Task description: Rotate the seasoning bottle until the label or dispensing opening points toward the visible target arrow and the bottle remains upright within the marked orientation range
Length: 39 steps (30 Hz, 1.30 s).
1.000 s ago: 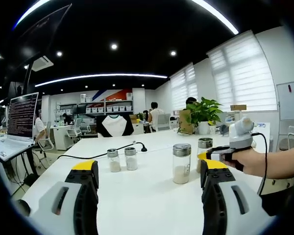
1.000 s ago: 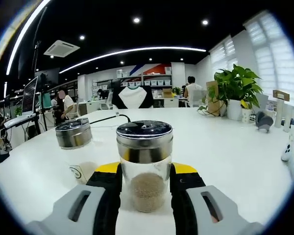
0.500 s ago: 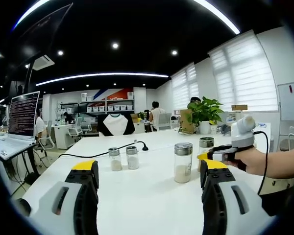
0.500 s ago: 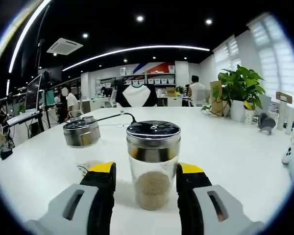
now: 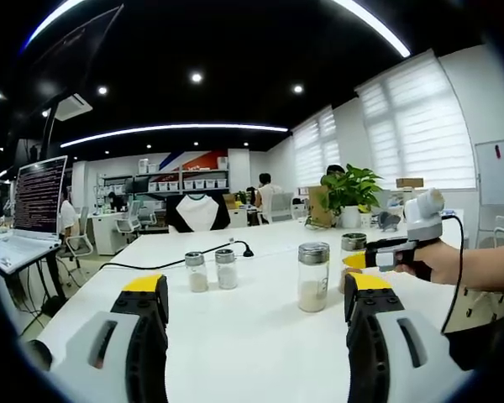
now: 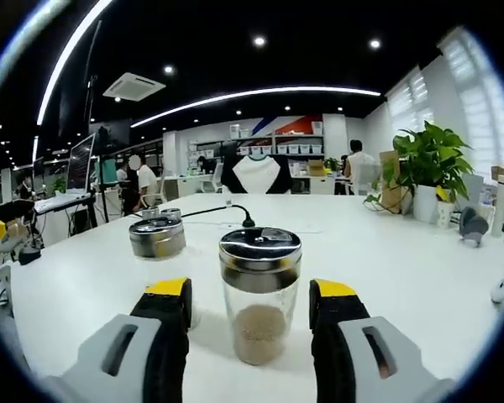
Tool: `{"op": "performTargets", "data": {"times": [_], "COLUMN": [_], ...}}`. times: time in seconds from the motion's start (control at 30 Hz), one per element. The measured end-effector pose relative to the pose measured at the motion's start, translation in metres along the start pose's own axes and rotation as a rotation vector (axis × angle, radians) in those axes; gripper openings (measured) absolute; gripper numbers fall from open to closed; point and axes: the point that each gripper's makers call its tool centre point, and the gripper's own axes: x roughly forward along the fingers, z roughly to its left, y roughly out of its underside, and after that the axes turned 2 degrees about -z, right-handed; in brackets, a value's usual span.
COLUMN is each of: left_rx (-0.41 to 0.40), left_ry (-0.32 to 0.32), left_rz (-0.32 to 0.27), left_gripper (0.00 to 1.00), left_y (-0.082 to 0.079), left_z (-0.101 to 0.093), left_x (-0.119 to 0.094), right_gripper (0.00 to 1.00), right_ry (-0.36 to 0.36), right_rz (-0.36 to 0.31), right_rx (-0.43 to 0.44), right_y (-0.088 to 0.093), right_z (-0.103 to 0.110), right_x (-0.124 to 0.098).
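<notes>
Right tool [image 6: 250, 315] is held released, jaws parted on either side of the bottle [image 6: 259, 295] with gaps visible, not gripping it. The bottle is stood upright on the white tabletop [image 6: 403, 269], steel lid on top, pale granules in the lower part. A second jar [image 6: 158, 252] is seen just beside it, toward the left jaw. In the left gripper view, left tool [image 5: 256, 315] is held released, jaws wide apart, nothing between them. Three jars [image 5: 313, 277] [image 5: 195, 272] [image 5: 227, 269] are stood mid-tabletop; the bottle [image 5: 351, 259] is seen near the right tool [image 5: 363, 260], held by a hand [image 5: 424, 260]. A cable [image 5: 181, 262] is laid toward the far edge.
</notes>
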Motion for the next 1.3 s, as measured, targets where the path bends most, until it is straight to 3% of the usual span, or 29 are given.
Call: {"op": "performTargets", "data": {"times": [0.13, 0.2, 0.33, 0.43, 0.57, 0.67, 0.8, 0.87, 0.93, 1.1, 1.3], "left_rx": [0.002, 0.003, -0.002, -0.007, -0.001, 0.0, 0.006, 0.01, 0.009, 0.012, 0.012], "left_ry": [0.005, 0.005, -0.006, -0.01, -0.013, -0.017, -0.017, -0.019, -0.019, -0.023, -0.025], "left_rz": [-0.002, 0.0, 0.001, -0.001, 0.003, 0.004, 0.007, 0.009, 0.004, 0.006, 0.005], "left_gripper": [0.91, 0.91, 0.91, 0.91, 0.91, 0.91, 0.91, 0.91, 0.91, 0.91, 0.91], "left_y": [-0.001, 0.0, -0.001, -0.001, -0.001, -0.001, -0.001, -0.001, -0.003, -0.003, -0.003], "left_z": [-0.002, -0.001, 0.003, 0.005, 0.006, 0.007, 0.007, 0.007, 0.007, 0.008, 0.009], "left_x": [0.0, -0.001, -0.003, -0.003, -0.004, -0.003, -0.003, -0.004, -0.004, -0.005, -0.005], "right_gripper": [0.58, 0.59, 0.59, 0.58, 0.57, 0.55, 0.52, 0.53, 0.52, 0.39, 0.39], "right_ry": [-0.084, -0.176, -0.317, -0.348, -0.406, -0.471, -0.492, -0.506, -0.516, -0.501, -0.51], "right_rz": [-0.012, -0.018, 0.009, 0.0, 0.001, -0.008, -0.003, 0.037, 0.016, 0.028, 0.035], "right_rx": [-0.002, 0.013, -0.041, 0.005, -0.088, -0.07, -0.051, 0.003, 0.02, -0.048, -0.047], "right_y": [0.0, -0.001, 0.002, 0.002, 0.004, 0.004, 0.006, 0.011, 0.008, 0.012, 0.012], "right_z": [-0.006, -0.006, -0.005, -0.01, -0.009, 0.002, 0.005, 0.009, 0.011, 0.01, 0.008], "right_x": [0.001, 0.002, -0.001, -0.001, -0.002, -0.005, 0.001, 0.004, 0.007, 0.011, 0.011]}}
